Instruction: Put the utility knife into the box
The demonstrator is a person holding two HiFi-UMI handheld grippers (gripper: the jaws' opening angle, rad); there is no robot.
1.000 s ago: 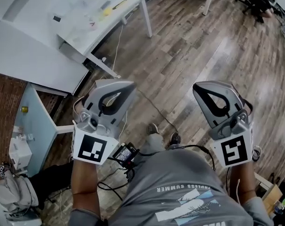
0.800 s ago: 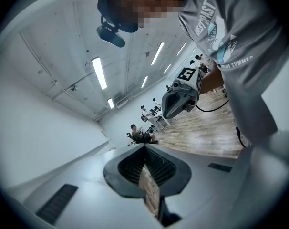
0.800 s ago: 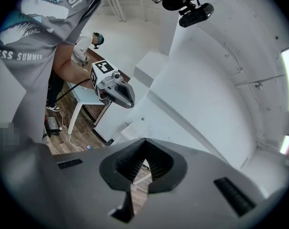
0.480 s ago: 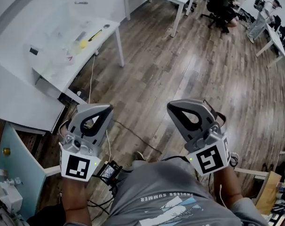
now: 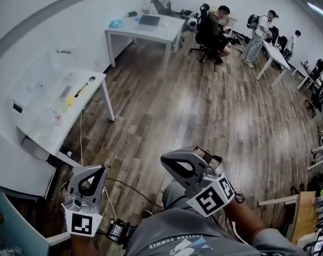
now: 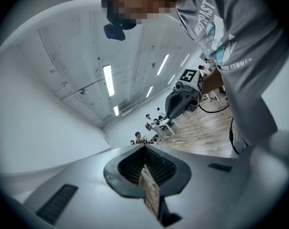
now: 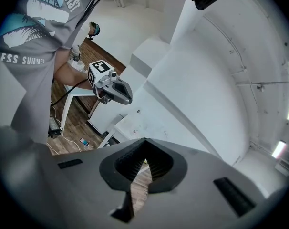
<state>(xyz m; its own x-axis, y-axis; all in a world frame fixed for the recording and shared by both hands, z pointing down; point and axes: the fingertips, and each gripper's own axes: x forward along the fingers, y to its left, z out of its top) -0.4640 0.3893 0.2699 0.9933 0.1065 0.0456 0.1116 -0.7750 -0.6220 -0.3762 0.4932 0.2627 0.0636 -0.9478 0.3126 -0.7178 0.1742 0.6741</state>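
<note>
Head view, slim yellow-and-black utility knife (image 5: 80, 90) lying on white table (image 5: 49, 129)

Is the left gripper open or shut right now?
Shut: the left gripper has its jaw tips touching, with nothing held between them.

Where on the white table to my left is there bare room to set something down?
The table's near end, between the small black item and the front edge, looks bare. Its middle is crowded: a yellow item and a dark-handled tool lie close together. The floor beyond is open.
</note>
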